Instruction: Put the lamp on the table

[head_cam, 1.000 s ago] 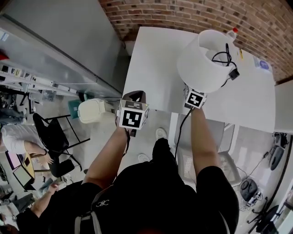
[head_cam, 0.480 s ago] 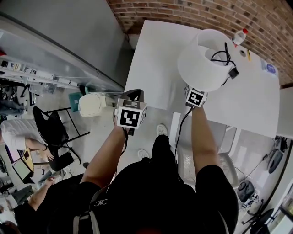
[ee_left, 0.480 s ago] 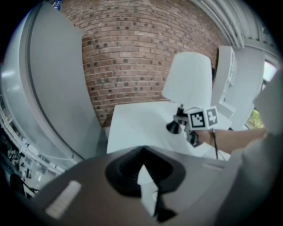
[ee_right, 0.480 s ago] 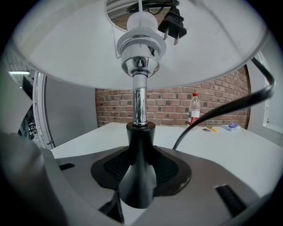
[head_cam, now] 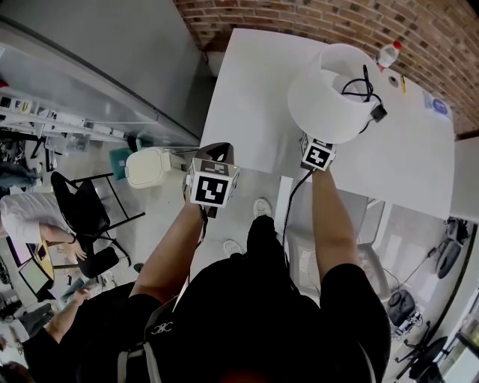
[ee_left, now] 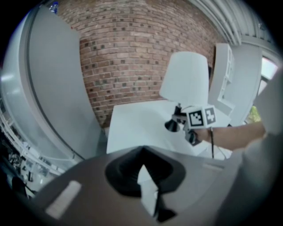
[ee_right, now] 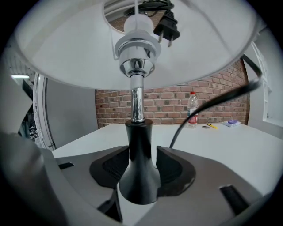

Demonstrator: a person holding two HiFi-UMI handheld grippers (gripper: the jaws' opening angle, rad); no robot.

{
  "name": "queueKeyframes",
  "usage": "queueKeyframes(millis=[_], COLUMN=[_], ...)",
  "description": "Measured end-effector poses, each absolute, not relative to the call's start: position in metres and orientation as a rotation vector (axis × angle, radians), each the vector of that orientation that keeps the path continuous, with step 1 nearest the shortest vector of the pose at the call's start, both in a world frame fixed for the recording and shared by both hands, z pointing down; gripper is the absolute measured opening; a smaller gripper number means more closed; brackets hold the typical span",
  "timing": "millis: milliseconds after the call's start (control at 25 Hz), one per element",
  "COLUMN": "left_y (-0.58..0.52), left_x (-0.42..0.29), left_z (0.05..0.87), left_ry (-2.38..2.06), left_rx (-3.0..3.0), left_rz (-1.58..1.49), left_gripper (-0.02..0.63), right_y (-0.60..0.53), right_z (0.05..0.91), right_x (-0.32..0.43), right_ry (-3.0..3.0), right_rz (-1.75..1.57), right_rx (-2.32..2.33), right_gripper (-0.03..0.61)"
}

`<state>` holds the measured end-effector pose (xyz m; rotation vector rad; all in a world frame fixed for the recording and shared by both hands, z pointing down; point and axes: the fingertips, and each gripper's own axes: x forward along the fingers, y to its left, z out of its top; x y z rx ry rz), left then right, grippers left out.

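A white-shaded lamp (head_cam: 329,97) with a chrome stem and black base (ee_right: 138,172) stands over the near part of the white table (head_cam: 254,97). Its plug (head_cam: 378,114) lies inside the shade. My right gripper (ee_right: 142,165) has the black base between its pads, which still touch it as the jaws are opening. In the head view only its marker cube (head_cam: 318,155) shows under the shade. My left gripper (head_cam: 217,155) hangs off the table's near-left edge, shut with nothing in it. From the left gripper view the lamp (ee_left: 185,79) stands upright, base at the tabletop.
A water bottle (head_cam: 386,54) and small items lie at the table's far side by the brick wall (head_cam: 337,22). The lamp's black cord (head_cam: 292,217) trails down off the near edge. A white stool (head_cam: 148,166), a black chair (head_cam: 86,217) and a seated person are on the left.
The lamp and both grippers stay almost where they were; only the view has shifted slightly. No visible change in either grip.
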<state>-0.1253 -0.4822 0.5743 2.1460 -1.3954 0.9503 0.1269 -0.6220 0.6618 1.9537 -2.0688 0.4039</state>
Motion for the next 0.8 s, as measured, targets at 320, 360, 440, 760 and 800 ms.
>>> queueKeyframes(millis=[320, 360, 440, 760, 800], left_y=[-0.478, -0.478, -0.475, -0.462, -0.459], left_x=[-0.125, -0.124, -0.12, -0.109, -0.107], left_z=[0.559, 0.556, 0.548, 0.519, 0.515], left_ry=[-1.423, -1.428, -1.429, -1.433, -1.423], left_rx=[2.174, 2.183, 2.2, 2.256, 2.263], left_rz=[0.9, 0.893, 0.872, 0.737, 0.716], left_gripper=[0.0, 0.0, 0.0, 0.0, 0.0], right_y=[-0.565, -0.556, -0.54, -0.478, -0.47], right_z=[0.67, 0.667, 0.656, 0.573, 0.56], right_x=[0.131, 0.131, 0.129, 0.103, 0.095], right_ry=[-1.993, -1.971, -1.957, -2.041, -2.066], right_rz=[0.556, 0.567, 0.565, 0.654, 0.654], right_rx=[1.951, 1.954, 1.963, 2.058, 2.06], right_gripper=[0.176, 0.102, 0.0, 0.0, 0.0])
